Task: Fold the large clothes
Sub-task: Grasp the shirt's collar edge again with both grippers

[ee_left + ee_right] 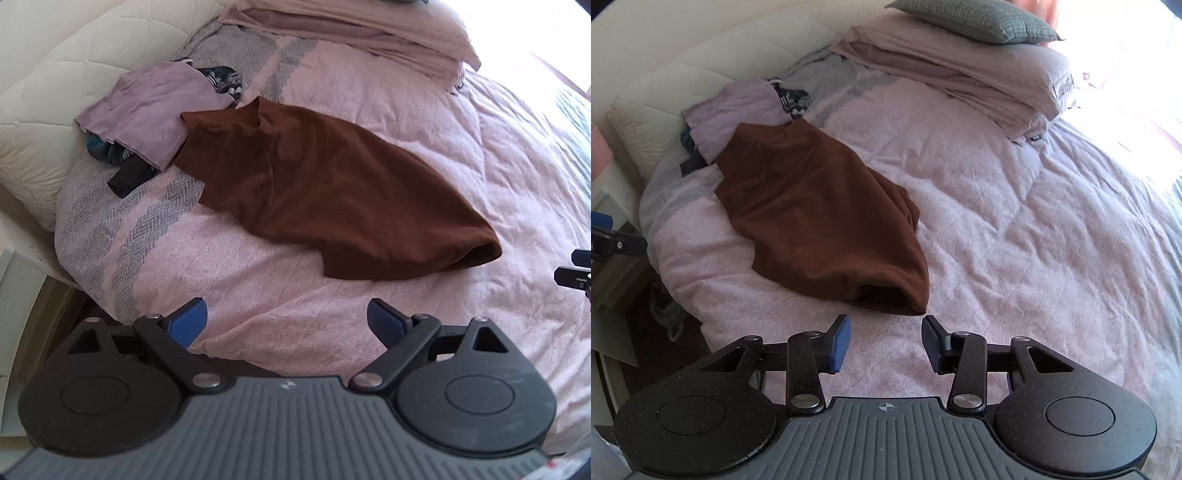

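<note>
A brown garment (325,184) lies folded lengthwise on the pink bedspread (258,295), its hem toward me. It shows again in the right wrist view as the brown garment (820,218). My left gripper (288,325) hovers open above the bedspread, short of the hem, nothing between its blue pads. My right gripper (886,343) is open too, just short of the hem's right corner, and empty. The right gripper's tip (576,273) shows at the left view's right edge.
A lilac top (147,110) lies over dark clothes (125,162) at the back left, touching the brown garment. Folded pink sheets (953,74) and a grey-green pillow (979,18) sit at the head. The bed's left edge (672,288) drops to the floor. A padded headboard (55,74) stands left.
</note>
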Motion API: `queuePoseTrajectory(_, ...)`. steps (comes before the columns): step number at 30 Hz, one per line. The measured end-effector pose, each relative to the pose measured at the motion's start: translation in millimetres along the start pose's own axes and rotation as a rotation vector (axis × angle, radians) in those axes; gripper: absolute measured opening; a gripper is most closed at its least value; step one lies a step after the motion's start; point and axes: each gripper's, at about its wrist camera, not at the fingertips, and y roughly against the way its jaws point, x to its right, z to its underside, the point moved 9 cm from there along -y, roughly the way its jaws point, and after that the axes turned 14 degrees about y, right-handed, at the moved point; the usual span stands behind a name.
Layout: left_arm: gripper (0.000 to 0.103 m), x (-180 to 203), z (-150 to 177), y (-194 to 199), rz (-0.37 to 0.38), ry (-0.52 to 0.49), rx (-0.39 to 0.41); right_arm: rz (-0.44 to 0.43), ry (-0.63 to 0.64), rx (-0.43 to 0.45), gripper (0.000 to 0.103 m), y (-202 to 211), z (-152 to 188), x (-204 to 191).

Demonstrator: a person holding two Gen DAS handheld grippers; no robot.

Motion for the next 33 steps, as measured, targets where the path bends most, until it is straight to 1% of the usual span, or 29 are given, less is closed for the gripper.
queuePoseTrajectory(6,0.091,-5.9,-20.4,-30.1,0.016,-0.07,-0.04,0.051,-0.038,-0.043,0.04,-17.9,-8.7,0.2)
queuePoseTrajectory(12,0.091,-10.9,-41.9,-57.9,0.034,-0.14,-0.079,0.089,-0.09,-0.072,0.041,-26.7,-16.1,1.2)
queuePoseTrajectory(17,0.091,-8.6,-48.4,-77.5,0.058,-0.204,-0.105,0.109,-0.114,-0.096,0.041,-38.7,-15.6,-2.6)
queuePoseTrajectory(20,0.091,-6.5,-47.2,-93.3,0.068,-0.274,-0.092,0.128,-0.106,-0.109,0.041,-49.4,-13.6,-6.3)
queuePoseTrajectory(22,0.09,-4.7,-44.1,-106.8,0.072,-0.341,-0.075,0.143,-0.094,-0.125,0.042,-56.8,-11.2,-8.1)
queuePoseTrajectory(24,0.088,-0.2,-39.5,-120.5,0.079,-0.434,-0.042,0.159,-0.087,-0.14,0.042,-63.9,-6.9,-9.4)
queuePoseTrajectory(26,0.086,4.5,-34.2,-135.1,0.07,-0.543,-0.008,0.169,-0.088,-0.152,0.045,-70.9,-0.9,-10.6)
queuePoseTrajectory(29,0.085,11.9,-26.1,-157.1,0.061,-0.707,0.068,0.182,-0.1,-0.172,0.047,-77.1,7.1,-9.6)
queuePoseTrajectory(33,0.081,16.0,-12.6,-193.3,0.02,-0.932,0.156,0.197,-0.115,-0.192,0.049,-84.0,18.8,-8.2)
